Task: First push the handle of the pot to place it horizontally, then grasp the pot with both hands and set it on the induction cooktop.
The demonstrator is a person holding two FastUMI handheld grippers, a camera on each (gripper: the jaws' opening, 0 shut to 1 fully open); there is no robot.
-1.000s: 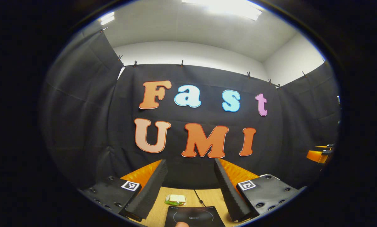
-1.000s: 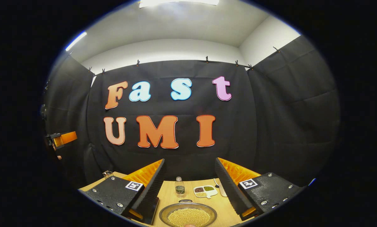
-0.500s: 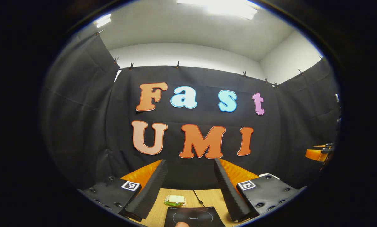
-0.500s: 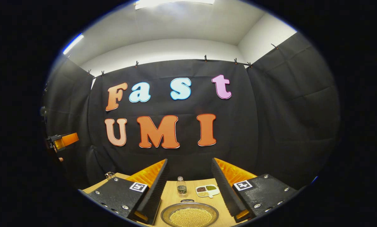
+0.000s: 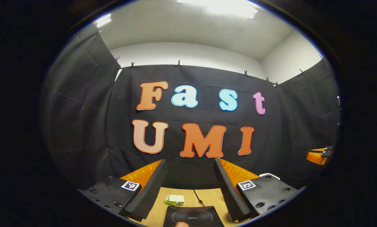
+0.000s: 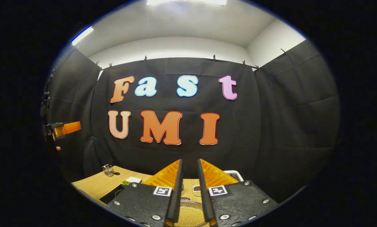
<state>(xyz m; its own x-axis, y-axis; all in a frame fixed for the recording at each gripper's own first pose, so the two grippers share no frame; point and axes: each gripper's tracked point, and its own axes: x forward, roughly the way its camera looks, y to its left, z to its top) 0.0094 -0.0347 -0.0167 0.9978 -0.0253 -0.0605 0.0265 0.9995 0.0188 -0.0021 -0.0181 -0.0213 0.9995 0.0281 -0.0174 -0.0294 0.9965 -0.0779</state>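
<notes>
Right gripper (image 6: 190,189) narrowed above the pot (image 6: 188,214), handle push not begun.

Fingers nearly together with a slim gap, empty, versus wide apart half a second ago; probably readied as a pusher. Bean-filled pot low between them on the wooden table (image 6: 94,184). Left gripper (image 5: 190,189) unchanged: level, spread wide, empty, framing the induction cooktop (image 5: 193,217). Beyond, a green-rimmed dish (image 5: 175,199), then cloth wall.
</notes>
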